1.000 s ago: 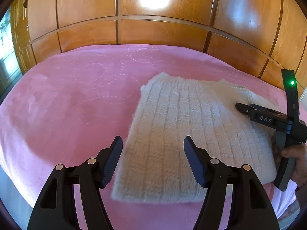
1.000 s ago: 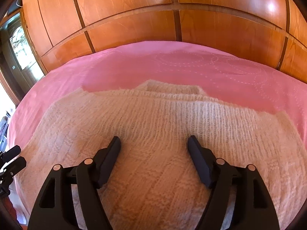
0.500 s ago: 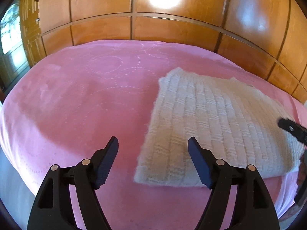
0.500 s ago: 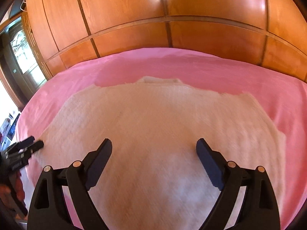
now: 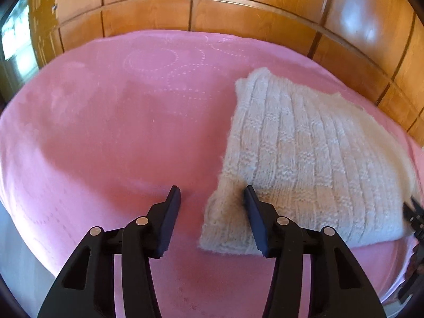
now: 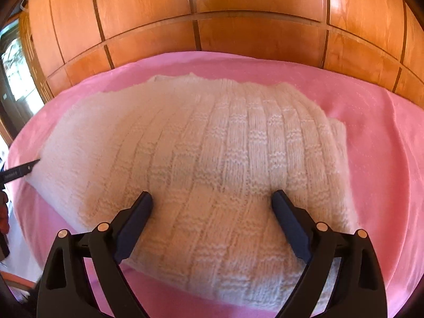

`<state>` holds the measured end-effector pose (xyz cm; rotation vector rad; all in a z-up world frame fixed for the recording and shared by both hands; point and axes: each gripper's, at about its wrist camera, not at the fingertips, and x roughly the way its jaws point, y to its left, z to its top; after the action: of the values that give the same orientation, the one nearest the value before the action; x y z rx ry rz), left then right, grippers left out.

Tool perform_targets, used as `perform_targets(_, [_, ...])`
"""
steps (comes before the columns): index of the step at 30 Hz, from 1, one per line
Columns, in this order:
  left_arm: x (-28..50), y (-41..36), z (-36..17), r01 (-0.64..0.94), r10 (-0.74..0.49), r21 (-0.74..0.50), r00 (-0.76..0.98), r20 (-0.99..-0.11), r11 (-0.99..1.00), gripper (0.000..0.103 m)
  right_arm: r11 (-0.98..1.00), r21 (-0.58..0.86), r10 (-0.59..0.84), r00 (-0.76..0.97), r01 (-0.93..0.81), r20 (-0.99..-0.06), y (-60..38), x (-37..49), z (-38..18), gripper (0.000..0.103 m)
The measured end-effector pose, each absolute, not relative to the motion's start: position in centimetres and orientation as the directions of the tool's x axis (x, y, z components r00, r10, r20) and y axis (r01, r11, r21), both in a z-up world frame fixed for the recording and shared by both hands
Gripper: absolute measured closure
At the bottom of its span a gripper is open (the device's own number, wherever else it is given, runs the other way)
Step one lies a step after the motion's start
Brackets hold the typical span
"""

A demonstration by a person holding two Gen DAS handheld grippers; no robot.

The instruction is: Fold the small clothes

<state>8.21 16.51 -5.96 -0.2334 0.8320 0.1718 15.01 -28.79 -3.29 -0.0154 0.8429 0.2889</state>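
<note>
In the left wrist view, the bed under its pink cover is filling the left and middle. The left gripper is reaching in from 6 o'clock with a gap showing between its jaws; they have just been closing. The near left corner of the sweater is lying between them: the right finger is sitting on the knit, the left finger is over bare pink cover, and the pads are not pressing the cloth together. The sweater, cream and ribbed, is lying folded flat from centre out towards 3 o'clock. At 4 o'clock the tip of the right gripper is showing at the sweater's edge.

In the right wrist view, the left gripper is poking in at 9 o'clock, its tip at the sweater's left edge. The sweater is spreading across the middle of the bed. The right gripper is coming in from 6 o'clock with jaws spread wide over the knit, gripping nothing. Wood panels are running along 12 o'clock.
</note>
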Motion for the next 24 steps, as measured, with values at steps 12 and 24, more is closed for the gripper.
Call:
perform_targets(12, [5.6,15.2,-2.2,-0.207,0.065,-0.148,0.765,-0.641,0.967,0.053,0.935,0.318,0.336,0.675,-0.156,-0.656,-34.8,13.7,0.8,0.012])
perform_targets(24, [8.1,7.6,-2.3,0.04,-0.105,-0.115,0.755,-0.647,0.993,0.053,0.849,0.529,0.412,0.607,0.016,-0.679,-41.0,16.2,-4.1,0.029])
